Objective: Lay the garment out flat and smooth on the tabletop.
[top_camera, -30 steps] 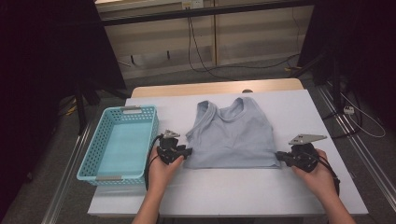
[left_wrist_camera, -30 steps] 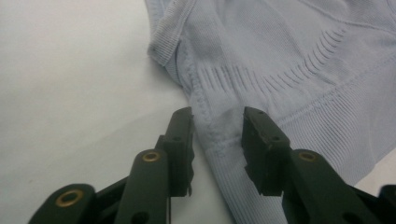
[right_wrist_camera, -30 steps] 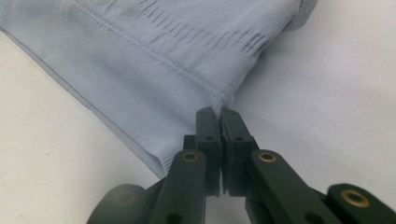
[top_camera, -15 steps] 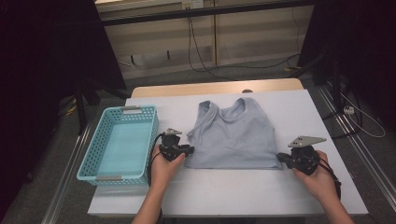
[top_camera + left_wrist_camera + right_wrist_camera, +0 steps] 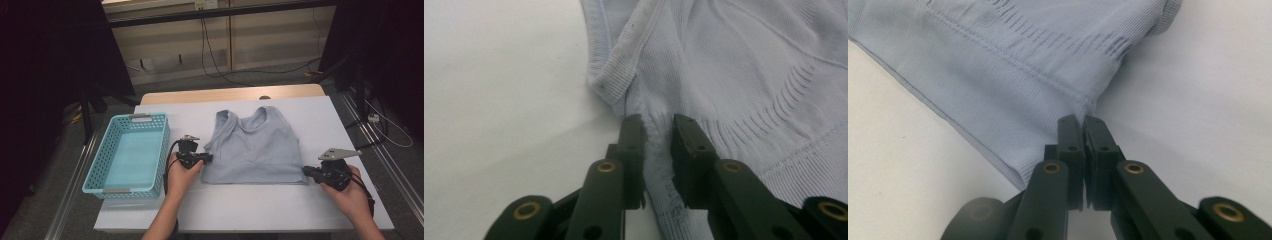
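My left gripper (image 5: 658, 131) had just been closing: its jaws drew in around a fold of the grey tank top (image 5: 254, 147) at the garment's left side seam, just below the armhole. In the left gripper view a ridge of ribbed cloth stood between the two black pads, but with a sliver of gap showing on each side, so I judged the pinch not quite made.

My right gripper (image 5: 1084, 125) was already clamped tight on the top's lower right corner, hem fabric squeezed flat between the pads. Neither hand had shifted from where it sat a second before.

The top lay flat, neckline toward the far edge of the white table (image 5: 310, 115), hem toward the near edge, roughly mid-table. The blue basket (image 5: 131, 152) sat empty by the left edge.

With one side held and the other nearly so, I reckoned a lift or fold was coming, probably ending in that basket.

Hard to read: from the high view my left hand (image 5: 181, 172) covered most of that gripper, so the contact there was unclear. How many layers each pinch caught I couldn't tell. The table's near left corner was cut off.
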